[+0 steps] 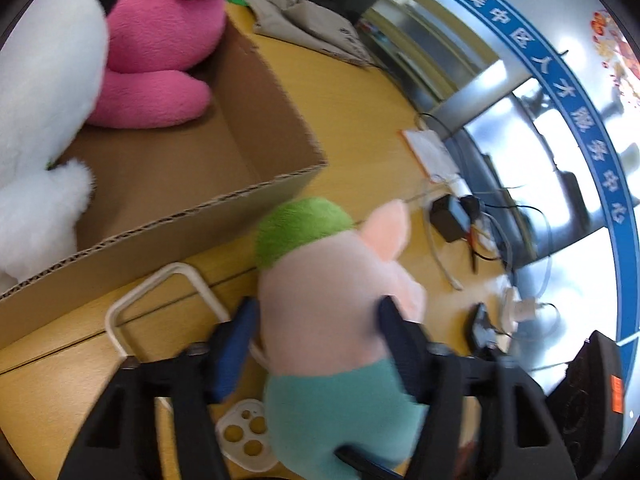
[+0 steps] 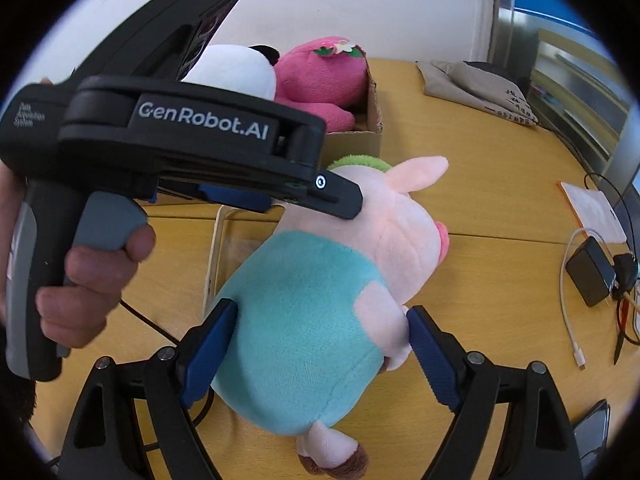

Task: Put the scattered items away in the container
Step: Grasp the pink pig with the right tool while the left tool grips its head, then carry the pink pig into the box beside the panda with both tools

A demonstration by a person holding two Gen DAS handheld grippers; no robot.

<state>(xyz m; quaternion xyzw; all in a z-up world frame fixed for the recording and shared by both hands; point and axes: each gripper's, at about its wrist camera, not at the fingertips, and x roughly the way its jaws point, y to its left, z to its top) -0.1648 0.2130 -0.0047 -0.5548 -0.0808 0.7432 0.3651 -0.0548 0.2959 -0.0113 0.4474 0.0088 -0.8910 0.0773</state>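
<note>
- The wooden table (image 2: 500, 168) carries a cardboard box (image 1: 256, 196) holding a white plush (image 1: 48, 92) and a pink plush (image 1: 160, 56).
- The pig plush (image 2: 320, 300) lies just in front of the box.
- The left gripper (image 1: 316, 328) clamps its pink head.
- The right gripper (image 2: 322, 332) squeezes its teal body.
</note>
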